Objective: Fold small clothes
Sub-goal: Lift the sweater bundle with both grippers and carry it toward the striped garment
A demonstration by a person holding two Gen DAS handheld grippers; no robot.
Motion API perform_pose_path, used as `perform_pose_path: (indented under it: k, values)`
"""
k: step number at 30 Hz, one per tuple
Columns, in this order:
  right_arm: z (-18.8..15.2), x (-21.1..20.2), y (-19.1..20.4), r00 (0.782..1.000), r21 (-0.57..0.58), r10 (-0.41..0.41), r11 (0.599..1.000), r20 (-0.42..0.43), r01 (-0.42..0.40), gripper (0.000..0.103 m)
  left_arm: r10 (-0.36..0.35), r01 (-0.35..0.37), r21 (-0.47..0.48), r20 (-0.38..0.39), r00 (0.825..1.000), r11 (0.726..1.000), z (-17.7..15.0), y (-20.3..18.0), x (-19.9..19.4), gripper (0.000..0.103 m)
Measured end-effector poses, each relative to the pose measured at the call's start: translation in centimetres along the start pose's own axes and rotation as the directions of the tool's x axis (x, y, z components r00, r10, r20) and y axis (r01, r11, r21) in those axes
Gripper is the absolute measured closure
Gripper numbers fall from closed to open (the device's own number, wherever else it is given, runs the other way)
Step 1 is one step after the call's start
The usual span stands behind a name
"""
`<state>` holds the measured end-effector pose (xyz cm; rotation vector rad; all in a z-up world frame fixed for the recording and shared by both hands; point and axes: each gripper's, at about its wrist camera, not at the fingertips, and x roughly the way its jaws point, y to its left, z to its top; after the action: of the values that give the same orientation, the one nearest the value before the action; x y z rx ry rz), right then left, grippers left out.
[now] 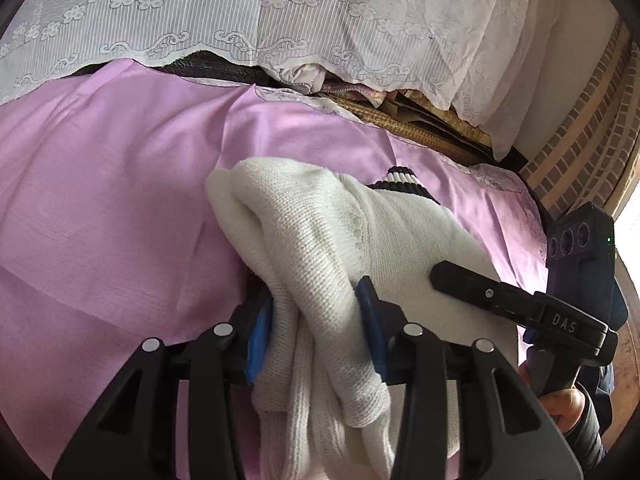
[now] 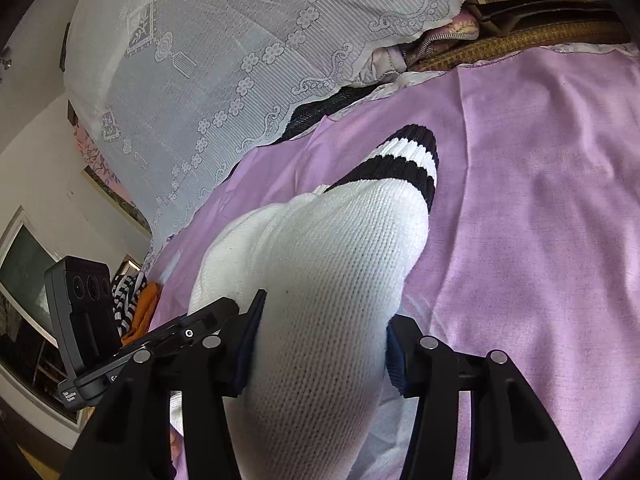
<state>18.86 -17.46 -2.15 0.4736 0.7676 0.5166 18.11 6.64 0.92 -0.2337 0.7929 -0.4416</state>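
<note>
A white knitted sock (image 1: 320, 248) with a black-and-white striped cuff (image 1: 398, 180) lies bunched over a pink cloth (image 1: 100, 208). My left gripper (image 1: 316, 316) is shut on a thick fold of the sock between its blue pads (image 1: 256, 332). The right gripper's finger (image 1: 480, 284) rests on the sock at the right. In the right wrist view my right gripper (image 2: 320, 344) is shut on the white sock (image 2: 332, 260), whose striped cuff (image 2: 404, 160) points away. The left gripper's finger (image 2: 192, 324) touches the sock at the left.
A white lace cover (image 1: 240, 12) drapes over piled things behind the pink cloth. A woven mat edge (image 1: 420, 128) shows under it. A striped and orange garment (image 2: 132, 304) lies at the far left. A brick wall (image 1: 580, 140) is at the right.
</note>
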Motion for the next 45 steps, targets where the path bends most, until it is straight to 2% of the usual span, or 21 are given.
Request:
perform_pose_path:
  k: [4, 5, 6, 8, 10, 12, 13, 14, 15, 17, 19, 24, 27, 31, 38, 45]
  values:
    - [-0.2, 0.1, -1.3, 1.0, 0.034, 0.009, 0.999, -0.03, -0.008, 0.05, 0.031, -0.03, 0.037, -0.024, 0.999, 0.999, -0.3, -0.4, 0.8, 0.051]
    - [-0.3, 0.3, -1.4, 0.999, 0.036, 0.01, 0.999, -0.039, -0.008, 0.049, 0.035, -0.034, 0.028, -0.039, 0.999, 0.999, -0.3, -0.1, 1.2, 0.045]
    - [-0.3, 0.4, -1.6, 0.999, 0.041, 0.013, 0.999, -0.042, -0.012, 0.048, 0.04, -0.04, 0.01, -0.048, 0.998, 0.999, -0.3, 0.3, 1.5, 0.041]
    - [-0.4, 0.7, -2.2, 0.998, 0.076, 0.035, 0.997, -0.055, -0.03, 0.044, 0.045, -0.048, -0.043, -0.063, 0.997, 0.998, -0.2, 1.6, 1.8, 0.02]
    - [-0.6, 1.1, -2.8, 0.996, 0.112, 0.058, 0.992, -0.068, -0.05, 0.041, 0.008, -0.018, -0.1, -0.096, 0.995, 0.995, -0.2, 2.9, 2.3, 0.016]
    - [-1.0, 1.5, -3.3, 0.995, 0.15, 0.08, 0.986, -0.066, -0.069, 0.038, -0.027, 0.012, -0.133, -0.108, 0.994, 0.991, -0.3, 3.4, 2.5, 0.018]
    - [-1.1, 1.6, -3.1, 0.995, 0.144, 0.074, 0.988, -0.065, -0.064, 0.038, -0.041, 0.028, -0.123, -0.104, 0.994, 0.992, -0.3, 3.1, 2.4, 0.03]
    - [-1.1, 1.6, -2.8, 0.996, 0.13, 0.063, 0.99, -0.064, -0.054, 0.039, -0.083, 0.072, -0.11, -0.099, 0.992, 0.991, -0.3, 2.7, 2.2, 0.057]
    - [-1.1, 1.6, -2.5, 0.996, 0.12, 0.059, 0.991, -0.063, -0.051, 0.041, -0.107, 0.097, -0.099, -0.095, 0.99, 0.99, -0.3, 2.1, 2.0, 0.064]
    - [-1.2, 1.4, -2.0, 0.998, 0.106, 0.043, 0.994, -0.053, -0.037, 0.046, -0.06, 0.057, -0.042, -0.069, 0.996, 0.997, -0.3, 0.8, 1.6, 0.07]
    - [-1.0, 1.0, -1.3, 0.999, 0.076, 0.027, 0.997, -0.041, -0.024, 0.048, -0.024, 0.023, -0.015, -0.052, 0.998, 1.0, -0.4, 0.0, 1.3, 0.073]
    - [-0.7, -0.6, 2.5, 1.0, -0.052, -0.009, 0.999, 0.02, 0.01, 0.049, -0.006, 0.006, -0.021, 0.0, 1.0, 1.0, 0.3, -0.6, -1.5, 0.074]
    - [-0.4, -0.9, 5.2, 0.999, -0.088, 0.023, 0.996, 0.025, -0.02, 0.049, 0.03, -0.029, -0.007, 0.043, 0.999, 1.0, 0.9, -0.3, -4.6, 0.074]
    - [0.1, 0.2, 10.5, 0.996, -0.129, 0.091, 0.987, -0.01, -0.092, 0.049, 0.092, -0.092, -0.01, 0.097, 0.991, 0.996, 1.3, 2.0, -9.8, 0.074]
    - [0.2, 4.9, 22.1, 0.977, -0.227, 0.193, 0.951, -0.093, -0.21, 0.049, 0.231, -0.218, -0.086, 0.179, 0.956, 0.972, 0.3, 9.3, -18.8, 0.074]
    - [-0.7, 10.3, 32.8, 0.944, -0.301, 0.273, 0.899, -0.185, -0.318, 0.049, 0.363, -0.327, -0.181, 0.233, 0.902, 0.928, -1.7, 16.4, -26.7, 0.074]
